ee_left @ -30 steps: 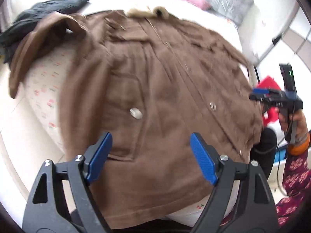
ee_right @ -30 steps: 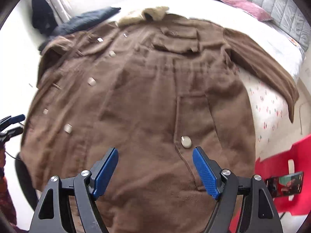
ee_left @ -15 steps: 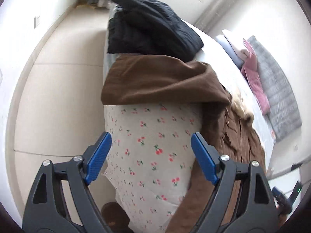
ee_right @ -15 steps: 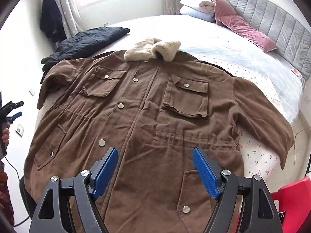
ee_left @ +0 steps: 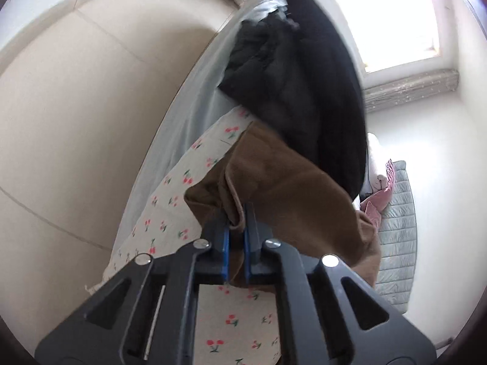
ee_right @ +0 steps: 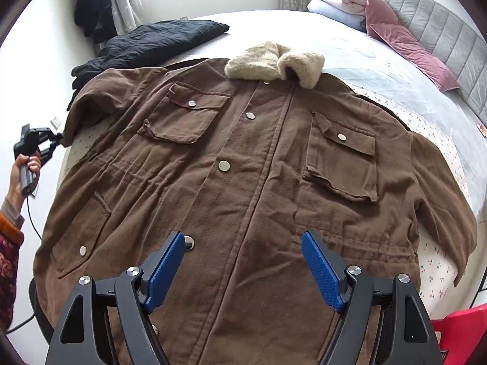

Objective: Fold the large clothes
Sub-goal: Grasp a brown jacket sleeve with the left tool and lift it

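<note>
My surface is a bed (ee_right: pixel 380 70) with a pale blue cover and, under it, a white sheet (ee_right: pixel 438 140) printed with small red cherries. A brown coat (ee_right: pixel 243 167) lies flat, front up, its fleece collar toward the far side. Beyond its left shoulder lies a black jacket (ee_right: pixel 158 39), touching the sleeve. At the grey headboard (ee_right: pixel 441 30): pink cushions (ee_right: pixel 404 45) and folded white bedding (ee_right: pixel 334 3).
</note>
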### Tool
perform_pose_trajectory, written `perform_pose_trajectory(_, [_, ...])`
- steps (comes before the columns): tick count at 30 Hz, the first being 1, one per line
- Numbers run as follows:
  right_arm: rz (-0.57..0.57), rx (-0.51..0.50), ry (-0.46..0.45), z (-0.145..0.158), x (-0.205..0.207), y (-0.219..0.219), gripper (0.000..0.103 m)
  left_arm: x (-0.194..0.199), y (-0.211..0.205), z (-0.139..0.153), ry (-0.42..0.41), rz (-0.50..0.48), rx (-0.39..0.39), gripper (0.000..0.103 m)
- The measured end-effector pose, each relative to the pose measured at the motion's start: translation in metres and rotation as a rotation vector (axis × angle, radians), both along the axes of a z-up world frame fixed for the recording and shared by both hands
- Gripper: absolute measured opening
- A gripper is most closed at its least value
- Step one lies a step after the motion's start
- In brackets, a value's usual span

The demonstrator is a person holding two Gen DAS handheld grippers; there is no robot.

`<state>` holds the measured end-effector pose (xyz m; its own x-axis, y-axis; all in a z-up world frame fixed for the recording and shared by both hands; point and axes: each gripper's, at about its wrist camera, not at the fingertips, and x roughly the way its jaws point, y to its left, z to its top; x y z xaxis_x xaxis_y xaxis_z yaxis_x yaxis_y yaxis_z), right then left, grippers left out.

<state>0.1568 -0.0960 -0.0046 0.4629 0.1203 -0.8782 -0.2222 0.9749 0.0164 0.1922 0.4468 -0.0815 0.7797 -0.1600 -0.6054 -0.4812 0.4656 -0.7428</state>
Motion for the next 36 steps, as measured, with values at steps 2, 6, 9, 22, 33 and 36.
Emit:
perform_pose_trajectory(2, [0.007, -0.011, 0.001, -0.001, 0.002, 0.005, 0.080, -0.003, -0.012, 0.059, -0.133, -0.050, 0.174, 0.007])
perform_pose_trajectory(6, [0.010, -0.017, 0.008, -0.003, 0.009, 0.013, 0.080, -0.039, -0.033, 0.179, -0.491, -0.114, 0.416, 0.007])
perform_pose_trajectory(9, [0.015, 0.006, 0.015, -0.007, 0.017, 0.022, 0.080, -0.066, -0.033, 0.226, -0.640, -0.106, 0.592, 0.007])
perform_pose_trajectory(22, [0.123, 0.007, 0.101, -0.037, 0.050, 0.076, 0.080, -0.035, 0.073, -0.045, -0.004, 0.030, 0.103, 0.072])
perform_pose_trajectory(33, [0.176, 0.076, 0.102, -0.046, 0.085, 0.137, 0.080, 0.002, 0.050, -0.122, -0.149, 0.103, -0.325, 0.077])
perform_pose_trajectory(36, [0.185, 0.072, 0.094, -0.050, 0.086, 0.144, 0.080, 0.013, 0.055, -0.121, -0.161, 0.145, -0.364, 0.006])
